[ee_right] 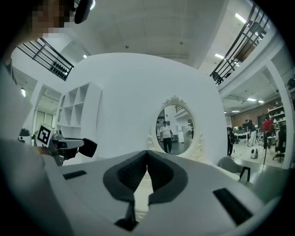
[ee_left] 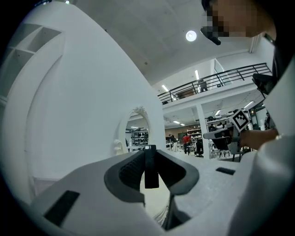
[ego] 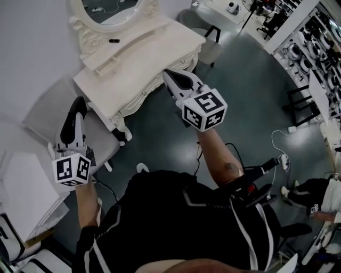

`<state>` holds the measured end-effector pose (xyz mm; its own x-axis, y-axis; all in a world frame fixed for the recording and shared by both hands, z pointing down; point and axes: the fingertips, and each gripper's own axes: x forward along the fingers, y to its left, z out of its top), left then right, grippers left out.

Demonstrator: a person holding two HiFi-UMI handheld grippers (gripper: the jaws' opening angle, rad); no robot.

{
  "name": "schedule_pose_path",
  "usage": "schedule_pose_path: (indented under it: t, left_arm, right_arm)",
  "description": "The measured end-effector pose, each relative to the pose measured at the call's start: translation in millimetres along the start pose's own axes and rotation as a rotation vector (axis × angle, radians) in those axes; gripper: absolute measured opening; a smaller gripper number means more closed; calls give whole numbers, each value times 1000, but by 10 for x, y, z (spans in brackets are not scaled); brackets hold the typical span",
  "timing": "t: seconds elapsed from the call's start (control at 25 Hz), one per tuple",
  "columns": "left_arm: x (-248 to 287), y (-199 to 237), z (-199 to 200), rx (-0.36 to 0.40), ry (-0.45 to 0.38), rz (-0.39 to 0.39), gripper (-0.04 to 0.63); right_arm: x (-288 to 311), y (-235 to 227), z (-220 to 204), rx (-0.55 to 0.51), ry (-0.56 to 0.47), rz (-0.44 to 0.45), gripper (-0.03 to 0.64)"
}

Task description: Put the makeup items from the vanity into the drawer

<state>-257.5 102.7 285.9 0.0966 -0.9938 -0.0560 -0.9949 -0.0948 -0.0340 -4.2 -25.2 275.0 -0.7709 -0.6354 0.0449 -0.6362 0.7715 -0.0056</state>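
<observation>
Cream-white carved vanity [ego: 160,40] is standing against a pale wall, with an oval mirror [ego: 114,10] rising at its back. The worktop is lying mostly bare. Whether any drawer is standing open I cannot tell.

Item 1: small black item [ego: 113,40]. It is lying flat on the worktop, near the foot of the mirror and well apart from both tools.

Item 2: slim black stick [ee_left: 151,167]. It is standing upright between the jaws of the left hand-held gripper [ee_left: 150,154], which are clamping it on both sides. Its top end is showing just above the pads.

Item 3: left hand-held gripper [ego: 79,104], gripping the stick. It is pointing level over a grey seat [ego: 42,112], to the left of the vanity and clear of the worktop. Its marker cube [ego: 72,169] is facing the head camera.

Item 4: right hand-held gripper [ego: 166,72], closed and carrying nothing. In its own view the pads are meeting at the tips [ee_right: 147,153] with nothing between them. It is pointing towards the vanity's front edge over the dark floor [ego: 240,106], with the mirror [ee_right: 174,124] showing ahead of it.

Item 5: person in black clothing [ego: 176,224], standing back from the vanity and holding one tool in each hand, the two well apart.
</observation>
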Motion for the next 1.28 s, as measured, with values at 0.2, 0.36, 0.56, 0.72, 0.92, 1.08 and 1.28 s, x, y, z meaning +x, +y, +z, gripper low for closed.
schedule_pose_path:
  t: [0.2, 0.36, 0.56, 0.72, 0.92, 1.08, 1.28]
  left_arm:
    - [249, 358, -103, -7, 17, -41, 84]
    - [485, 481, -200, -7, 38, -61, 84]
    - [888, 561, -327, 4, 70, -49, 84]
    - [1195, 568, -436, -17, 96, 0, 84]
    - [1627, 549, -332, 19, 94, 54, 84]
    - [1962, 473, -375, 37, 121, 94, 84]
    - [2402, 320, -404, 85, 164, 98, 84]
  right_arm:
    - [372, 62, -36, -5, 19, -28, 5]
    - [578, -5, -78, -3, 46, -36, 5]
    - [813, -297, -126, 0, 51, -25, 5]
    - [1013, -633, -221, 29, 65, 4, 5]
    - [1264, -1032, -84, 0, 32, 63, 5]
    - [1370, -1356, -88, 0, 41, 104, 5]
    - [1424, -1760, -36, 6, 35, 138, 5]
